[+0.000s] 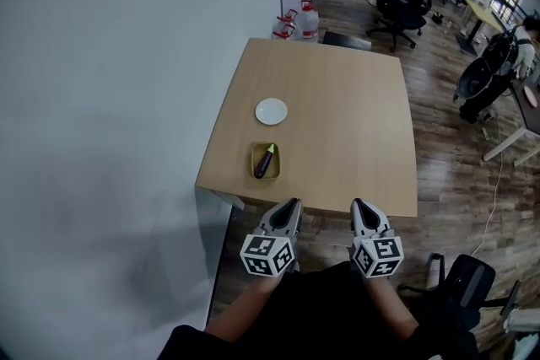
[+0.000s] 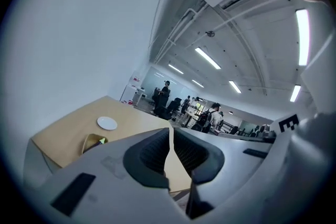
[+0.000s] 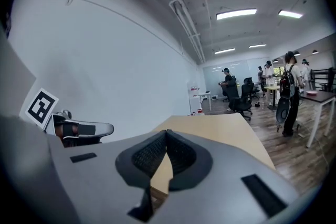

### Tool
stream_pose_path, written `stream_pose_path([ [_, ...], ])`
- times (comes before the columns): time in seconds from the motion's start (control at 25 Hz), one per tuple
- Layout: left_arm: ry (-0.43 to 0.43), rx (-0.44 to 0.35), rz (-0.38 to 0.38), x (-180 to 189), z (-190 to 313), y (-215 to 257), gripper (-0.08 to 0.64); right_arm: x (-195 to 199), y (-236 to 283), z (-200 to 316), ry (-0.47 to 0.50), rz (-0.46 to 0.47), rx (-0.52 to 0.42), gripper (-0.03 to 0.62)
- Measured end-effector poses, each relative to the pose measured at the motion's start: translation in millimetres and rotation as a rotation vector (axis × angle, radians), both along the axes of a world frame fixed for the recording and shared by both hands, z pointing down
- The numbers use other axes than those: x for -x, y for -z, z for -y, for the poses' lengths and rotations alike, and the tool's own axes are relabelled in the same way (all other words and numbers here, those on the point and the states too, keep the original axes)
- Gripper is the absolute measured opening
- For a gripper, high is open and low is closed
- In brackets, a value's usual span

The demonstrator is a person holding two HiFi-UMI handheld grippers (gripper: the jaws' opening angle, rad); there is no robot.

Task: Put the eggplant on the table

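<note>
A dark purple eggplant (image 1: 266, 161) with a green stem lies in a small yellow dish (image 1: 254, 173) near the front left of the wooden table (image 1: 354, 122). That dish (image 2: 90, 140) shows low at the left in the left gripper view. My left gripper (image 1: 293, 204) and right gripper (image 1: 357, 204) hang side by side just short of the table's near edge, both shut with nothing between the jaws. The left gripper (image 2: 171, 134) and the right gripper (image 3: 166, 135) show their tips meeting in their own views.
A white round plate (image 1: 271, 111) sits on the table behind the yellow dish. A white wall runs along the left. Water jugs (image 1: 307, 17) stand behind the table. Office chairs (image 1: 401, 0), desks and people fill the back right.
</note>
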State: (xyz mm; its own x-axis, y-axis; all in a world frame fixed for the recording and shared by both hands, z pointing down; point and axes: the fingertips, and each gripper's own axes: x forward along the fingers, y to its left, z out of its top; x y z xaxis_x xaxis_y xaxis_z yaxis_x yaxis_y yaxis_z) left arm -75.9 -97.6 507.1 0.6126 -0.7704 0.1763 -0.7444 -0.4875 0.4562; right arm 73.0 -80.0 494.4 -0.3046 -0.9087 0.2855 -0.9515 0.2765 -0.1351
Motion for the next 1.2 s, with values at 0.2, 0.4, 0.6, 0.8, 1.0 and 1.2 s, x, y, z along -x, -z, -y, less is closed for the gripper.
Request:
stream_pose_path([
  [0.2,0.004,-0.064,0.064,-25,-5,11,0.02,-32,18,-8,-0.027,-0.024,-0.049,0.06],
  [0.4,-0.011,-0.097,0.021,-49,-10,18,0.015,-74,21,-18,-0.066,-0.032,-0.075,0.06],
  [0.6,-0.028,-0.145,0.097,-71,-21,28,0.015,-97,24,-34,-0.056,-0.084,-0.103,0.06],
  [0.8,0.001,-0.168,0.133,-84,-30,34,0.015,-122,31,-45,-0.059,-0.101,-0.132,0.06],
  [1.0,0.051,-0.151,0.144,-89,-45,30,0.015,-140,27,-57,-0.052,-0.132,-0.131,0.06],
  [1.2,0.076,-0.151,0.146,-102,-63,32,0.015,-148,25,-72,-0.023,-0.142,-0.128,0.06],
])
